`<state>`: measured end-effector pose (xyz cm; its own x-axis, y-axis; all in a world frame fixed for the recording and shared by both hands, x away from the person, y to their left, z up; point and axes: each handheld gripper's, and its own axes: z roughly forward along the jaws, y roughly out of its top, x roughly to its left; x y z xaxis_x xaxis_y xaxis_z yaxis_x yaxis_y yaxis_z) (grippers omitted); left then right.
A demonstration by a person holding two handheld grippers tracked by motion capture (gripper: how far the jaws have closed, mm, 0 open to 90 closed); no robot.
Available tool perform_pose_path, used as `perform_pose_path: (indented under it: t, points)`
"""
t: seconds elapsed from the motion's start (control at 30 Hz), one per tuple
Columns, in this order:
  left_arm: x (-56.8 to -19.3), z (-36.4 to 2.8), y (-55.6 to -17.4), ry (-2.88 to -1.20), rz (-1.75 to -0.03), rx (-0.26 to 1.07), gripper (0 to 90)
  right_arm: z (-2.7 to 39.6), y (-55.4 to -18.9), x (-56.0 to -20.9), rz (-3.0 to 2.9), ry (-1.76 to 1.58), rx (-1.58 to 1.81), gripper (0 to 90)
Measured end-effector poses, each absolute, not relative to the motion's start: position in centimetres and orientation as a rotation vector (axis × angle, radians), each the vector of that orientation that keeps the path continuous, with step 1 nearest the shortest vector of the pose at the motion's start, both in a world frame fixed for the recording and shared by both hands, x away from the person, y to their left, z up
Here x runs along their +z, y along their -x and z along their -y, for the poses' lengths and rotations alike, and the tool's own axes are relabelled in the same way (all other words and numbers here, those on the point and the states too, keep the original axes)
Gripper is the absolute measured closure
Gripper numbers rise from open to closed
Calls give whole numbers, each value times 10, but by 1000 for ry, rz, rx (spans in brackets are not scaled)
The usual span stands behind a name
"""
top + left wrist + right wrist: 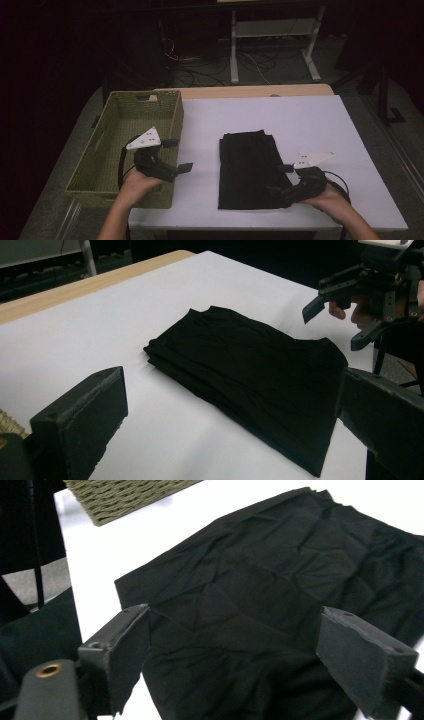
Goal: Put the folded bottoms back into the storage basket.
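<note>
The folded black cloth (248, 170) lies flat at the centre of the high view, on the white table (300, 120), its long side running away from me. In my right gripper view the cloth (280, 595) spreads under and beyond my jaws, with its near corner at the left of the frame.

My right gripper (281, 180) sits at the cloth's lower right edge in the high view. Its jaws stand wide apart over the fabric and grip nothing.

My left gripper (181, 156) is at centre left, over the basket's right wall, pointing towards the cloth. Its jaws are spread wide too, with nothing between them, and through them I see the cloth (250, 375) and my right gripper (332, 322) at upper right.

The woven basket (95, 165) stands at the left, just beside the table's edge.
</note>
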<state>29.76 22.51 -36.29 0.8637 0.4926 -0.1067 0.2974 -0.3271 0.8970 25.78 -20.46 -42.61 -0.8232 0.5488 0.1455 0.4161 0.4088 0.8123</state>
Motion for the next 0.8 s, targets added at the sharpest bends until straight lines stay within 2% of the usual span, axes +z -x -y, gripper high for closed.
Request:
perform_pose_path:
  t: [0.57,0.8]
  points:
    - [-362,-223,-300,-1928,-567,195,3,242,-245,-443,-2451,-958,1327,2]
    - [-357,-214,-302,-1948,-561,186,3,244,-246,-448,-2480,-969,1311,0]
